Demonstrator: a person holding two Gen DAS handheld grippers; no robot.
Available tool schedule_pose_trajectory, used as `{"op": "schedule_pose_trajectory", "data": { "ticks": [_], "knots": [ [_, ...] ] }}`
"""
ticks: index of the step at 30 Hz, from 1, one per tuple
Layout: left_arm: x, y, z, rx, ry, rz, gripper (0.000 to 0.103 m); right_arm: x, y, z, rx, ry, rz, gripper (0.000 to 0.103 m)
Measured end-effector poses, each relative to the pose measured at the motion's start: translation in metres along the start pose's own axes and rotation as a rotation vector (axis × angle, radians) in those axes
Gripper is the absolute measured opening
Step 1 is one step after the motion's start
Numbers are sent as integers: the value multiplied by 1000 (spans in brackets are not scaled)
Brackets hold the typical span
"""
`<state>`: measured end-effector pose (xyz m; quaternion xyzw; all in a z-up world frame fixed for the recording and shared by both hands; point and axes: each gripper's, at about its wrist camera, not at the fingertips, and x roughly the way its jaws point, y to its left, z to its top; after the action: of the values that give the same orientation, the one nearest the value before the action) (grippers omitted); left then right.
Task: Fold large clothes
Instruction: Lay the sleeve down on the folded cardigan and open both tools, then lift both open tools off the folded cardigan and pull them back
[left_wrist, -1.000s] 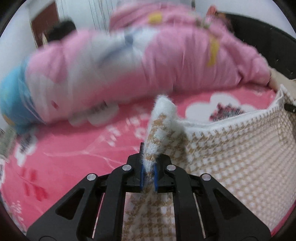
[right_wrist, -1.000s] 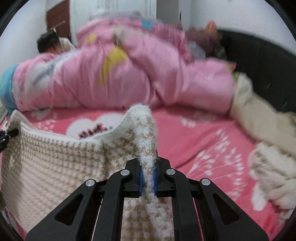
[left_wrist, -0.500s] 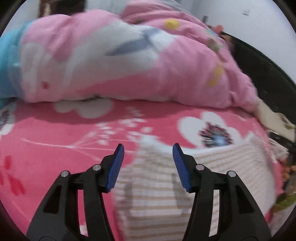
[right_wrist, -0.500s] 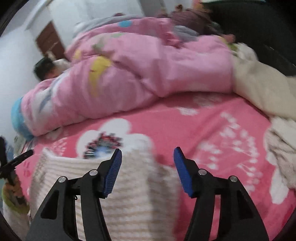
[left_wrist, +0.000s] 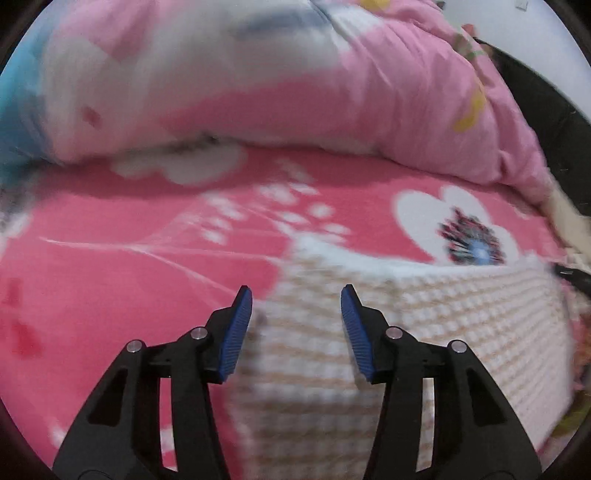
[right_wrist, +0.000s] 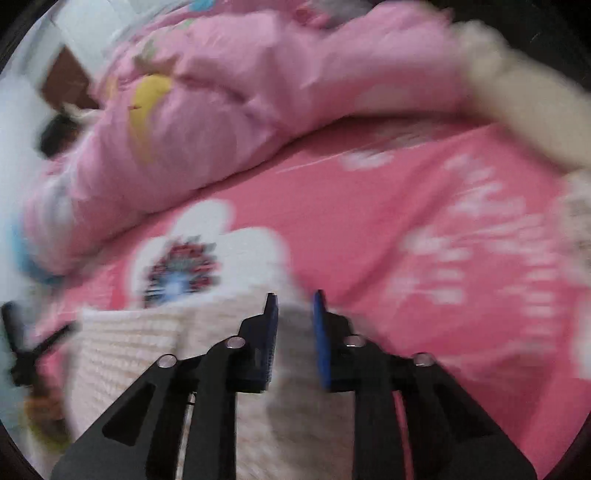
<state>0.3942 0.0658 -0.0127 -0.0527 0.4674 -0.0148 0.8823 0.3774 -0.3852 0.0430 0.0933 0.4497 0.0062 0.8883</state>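
Knitted houndstooth garment (left_wrist: 424, 325), fuzzy white-edged, lies flat on plush pink bedspread (left_wrist: 129, 266).

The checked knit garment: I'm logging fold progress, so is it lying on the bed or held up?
Lying on the bed. The checked knit garment rests flat on the pink sheet; the left gripper stands open above it.

right tongs (right_wrist: 294, 299) just closing, slightly apart over checked knit garment (right_wrist: 140, 343) on pink bedsheet (right_wrist: 369, 229)

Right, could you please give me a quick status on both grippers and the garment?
Left gripper open, closing slightly, nothing pinched. Right gripper closing, pads clear of cloth. Checked knit garment flat on pink bedsheet. Nothing in the way.
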Motion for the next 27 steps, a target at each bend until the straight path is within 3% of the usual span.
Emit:
{"op": "schedule_pose_trajectory", "data": {
  "ticks": [2,5,7,10,11,13,15,18,20,21,24,27],
  "knots": [
    [-19,-5,5,17,-57,-25,48,-20,18,-2,-33,-30,68,30],
    [-36,-52,8,112,-99,-116,48,-22,81,-8,-176,-9,169,32],
    [-29,-91,0,202,-75,-138,49,-9,112,-18,-242,28,196,33],
    [8,-125,-15,280,18,-76,51,46,131,-35,-273,154,150,35],
    [29,-127,-23,283,51,-45,52,63,133,-43,-297,167,138,35],
    [35,-121,-25,244,40,-77,52,62,129,-41,-274,166,161,36],
    [19,-112,-20,197,44,-112,52,40,128,-36,-246,169,156,37],
    [-22,-106,-24,221,-4,-154,50,-9,135,-49,-296,113,224,42],
    [-39,-104,-37,243,-7,-207,51,-17,140,-71,-344,108,196,46],
    [-35,-105,-43,245,14,-201,51,-4,140,-82,-361,134,155,47],
    [0,-106,-66,236,93,-134,55,17,134,-95,-356,145,153,52],
    [-19,-92,-64,153,58,-179,53,-13,132,-90,-308,149,134,52]
  ]
}}
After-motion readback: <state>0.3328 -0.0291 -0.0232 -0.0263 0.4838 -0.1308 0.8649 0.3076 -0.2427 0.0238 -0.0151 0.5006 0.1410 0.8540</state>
